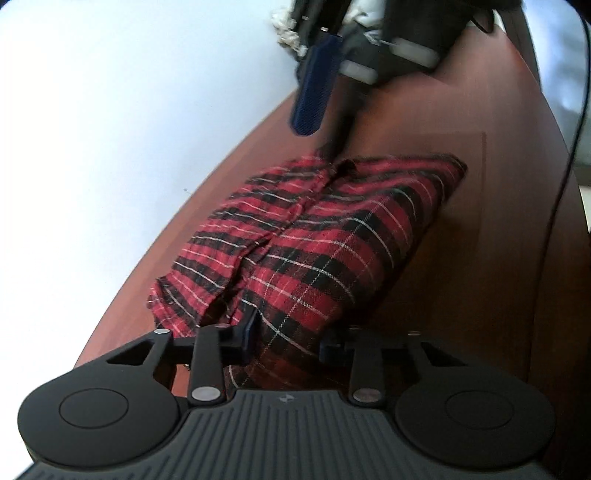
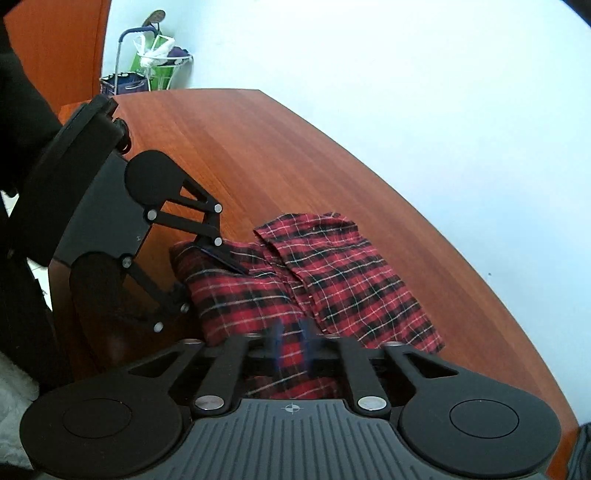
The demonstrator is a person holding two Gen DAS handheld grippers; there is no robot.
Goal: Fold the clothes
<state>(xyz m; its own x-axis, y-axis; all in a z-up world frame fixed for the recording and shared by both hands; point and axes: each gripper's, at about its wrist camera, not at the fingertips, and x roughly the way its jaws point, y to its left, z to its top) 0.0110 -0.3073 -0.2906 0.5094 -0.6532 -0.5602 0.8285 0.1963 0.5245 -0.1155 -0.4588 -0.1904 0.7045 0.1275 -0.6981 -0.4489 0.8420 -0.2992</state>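
A red and black plaid shirt lies bunched and partly folded on a reddish wooden table. My left gripper is open, its fingers spread to either side of the near end of the shirt. It shows from the side in the right wrist view, one finger lying on the cloth. My right gripper has its blue fingers close together over the shirt's near edge, blurred; whether cloth is pinched is unclear. In the left wrist view a blue finger of it points down at the shirt's far end.
The table's curved edge runs close along the shirt, with pale wall or floor beyond. A trolley with bags stands in the far corner. A black cable hangs at the right. White fabric lies at the back.
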